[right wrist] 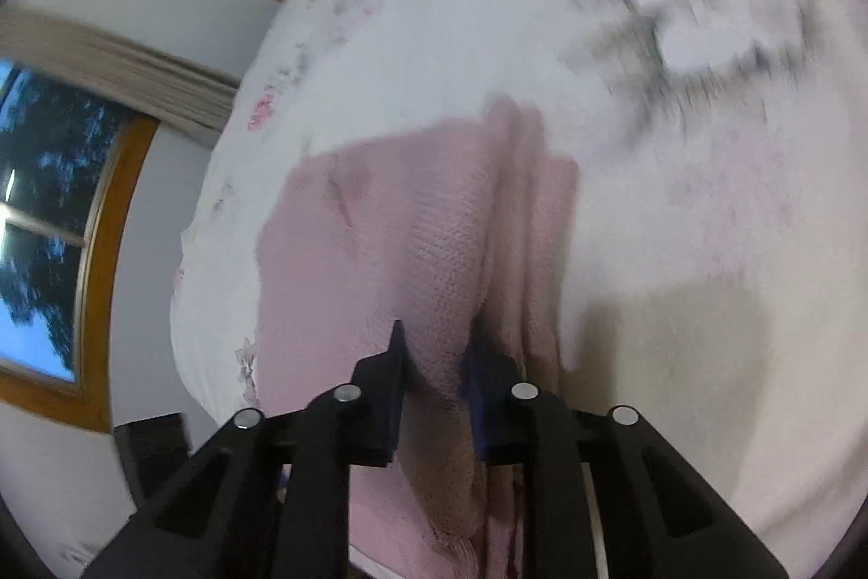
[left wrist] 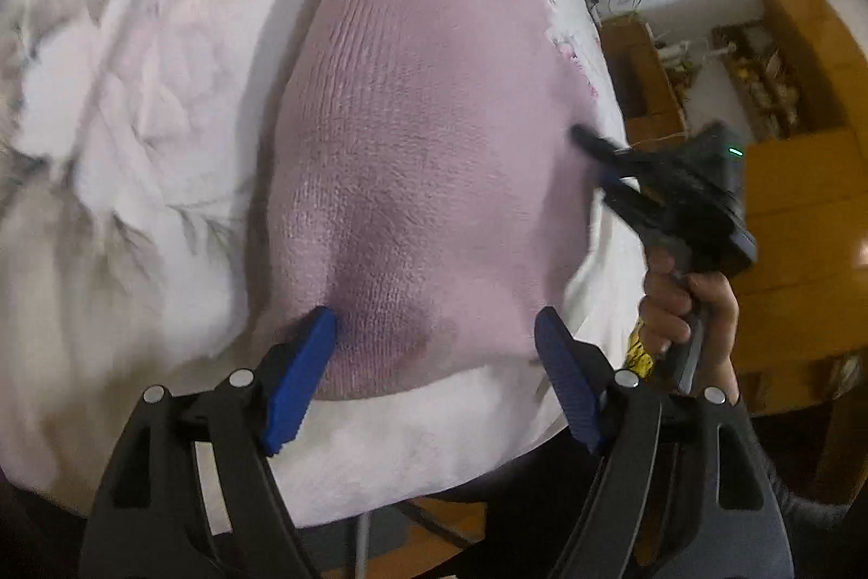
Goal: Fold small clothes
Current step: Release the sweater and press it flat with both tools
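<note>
Our right gripper (right wrist: 434, 345) pinches the soft, floppy pink knit (left wrist: 412, 156)'s bunched edge; our left gripper (left wrist: 434, 335), spread wide, should take the near hem.

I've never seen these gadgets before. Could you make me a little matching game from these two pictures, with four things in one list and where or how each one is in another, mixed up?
Things:
1. left gripper
2. right gripper
3. pink knit garment
4. window

States:
A. lies on the white floral bedspread
B. jaws closed on a fold of pink fabric
C. set in the wall beside the bed, wood-framed
D. jaws wide apart over the garment's near edge

Pairs: 1-D, 2-B, 3-A, 4-C
</note>
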